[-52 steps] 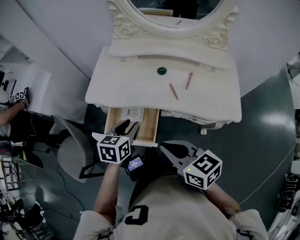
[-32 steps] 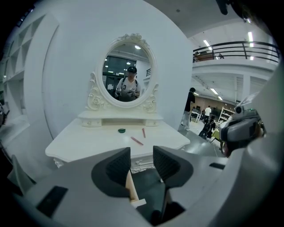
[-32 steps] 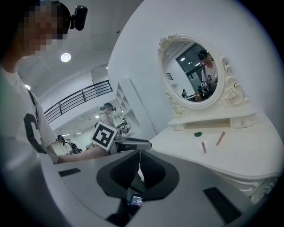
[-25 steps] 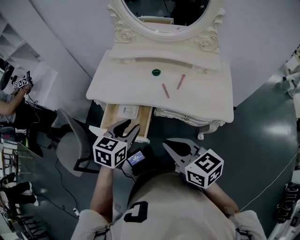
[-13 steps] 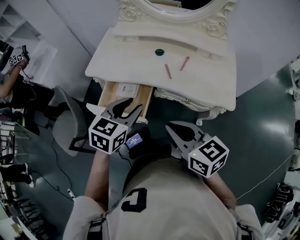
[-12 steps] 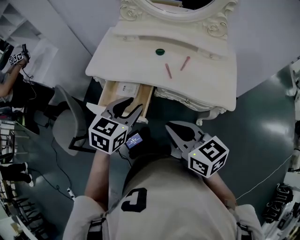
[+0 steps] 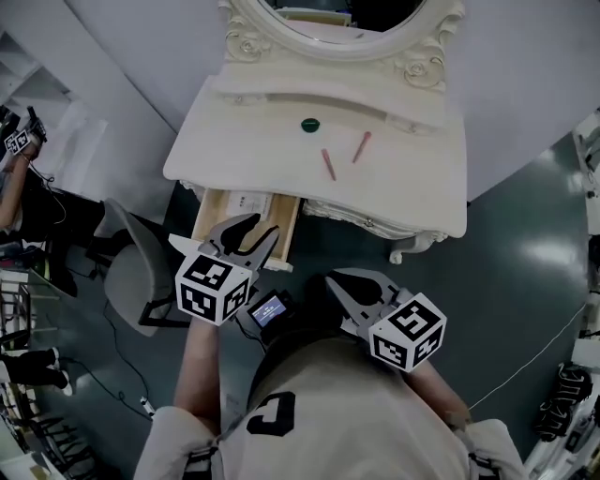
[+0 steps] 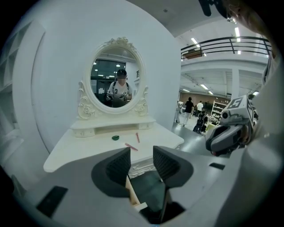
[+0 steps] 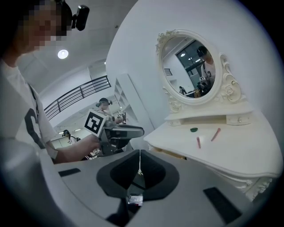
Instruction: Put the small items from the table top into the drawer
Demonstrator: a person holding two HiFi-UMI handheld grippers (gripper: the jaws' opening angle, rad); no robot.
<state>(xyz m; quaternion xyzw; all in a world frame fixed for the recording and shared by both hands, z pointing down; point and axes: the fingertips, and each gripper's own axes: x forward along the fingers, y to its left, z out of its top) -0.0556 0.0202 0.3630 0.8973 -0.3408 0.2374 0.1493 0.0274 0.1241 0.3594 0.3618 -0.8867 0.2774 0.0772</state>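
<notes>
Three small items are seen on top of the white dressing table [image 7: 412, 178]: one green round piece [image 7: 309, 125] towards its back, and two pink sticks [image 7: 328, 164] [image 7: 361, 147] just in front of that piece, laid near each other but apart, in a loose V. All three are left on the top, none in the drawer.

One drawer [image 7: 204, 214] is pulled out from the table's front, at its left end, and a white sheet [image 7: 246, 200] is seen lying in it. One oval mirror [image 7: 337, 19] in a carved frame is mounted at the table's back.

Two grippers are held short of the table's front edge. The left gripper [image 7: 251, 234] is held over the drawer's outer end, its jaws parted with nothing between them. The right gripper [image 7: 339, 281] is held to the right of the drawer, its jaws brought together on nothing.

The table is set against a white wall [image 7: 534, 75] on a dark green floor [image 7: 525, 244]. One grey chair [image 7: 131, 281] is placed left of the table, and another person [image 7: 14, 187] is seen beyond it.
</notes>
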